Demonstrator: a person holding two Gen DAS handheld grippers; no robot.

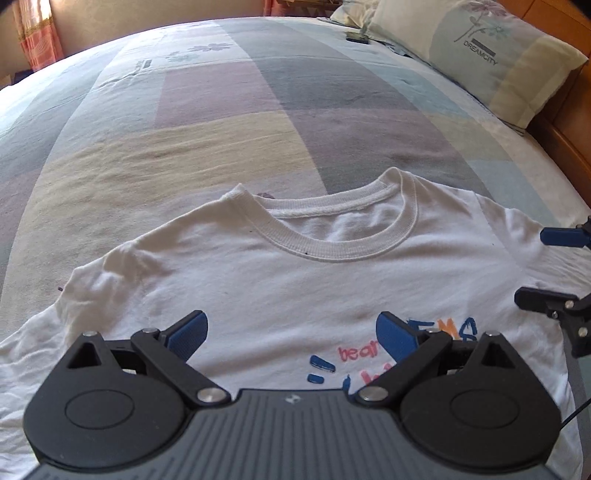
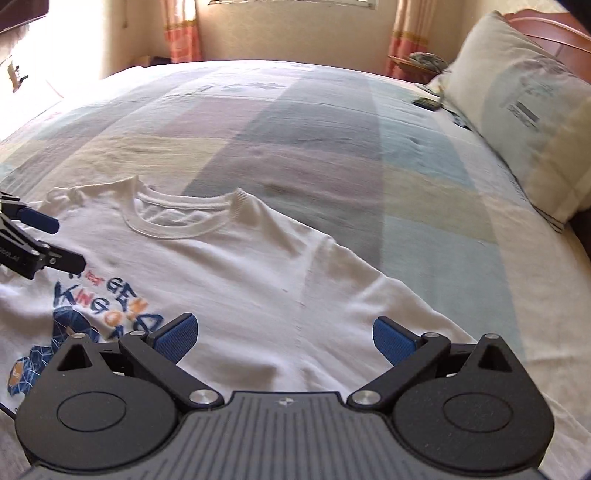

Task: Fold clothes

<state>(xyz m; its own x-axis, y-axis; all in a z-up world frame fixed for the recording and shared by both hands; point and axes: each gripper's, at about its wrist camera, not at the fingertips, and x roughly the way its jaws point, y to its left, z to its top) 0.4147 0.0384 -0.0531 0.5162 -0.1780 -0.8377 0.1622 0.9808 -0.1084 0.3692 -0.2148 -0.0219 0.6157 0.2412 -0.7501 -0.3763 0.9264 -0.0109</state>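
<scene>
White T-shirt [image 1: 295,280] flat on bed [image 1: 221,122], collar at 12 o'clock. Left gripper [image 1: 291,338] & right gripper [image 2: 282,338] both spread, empty. Suggested: pinch sleeve edges w/ both layers, fold inward evenly.

A bed [image 1: 221,122] carries a patchwork cover in grey, mauve, cream and pale blue. At its head lies a pillow [image 1: 491,55] printed with flowers. Beside the pillow rests a small dark object [image 1: 357,37]. Beyond the bed hang orange-patterned curtains [image 2: 183,31].
</scene>
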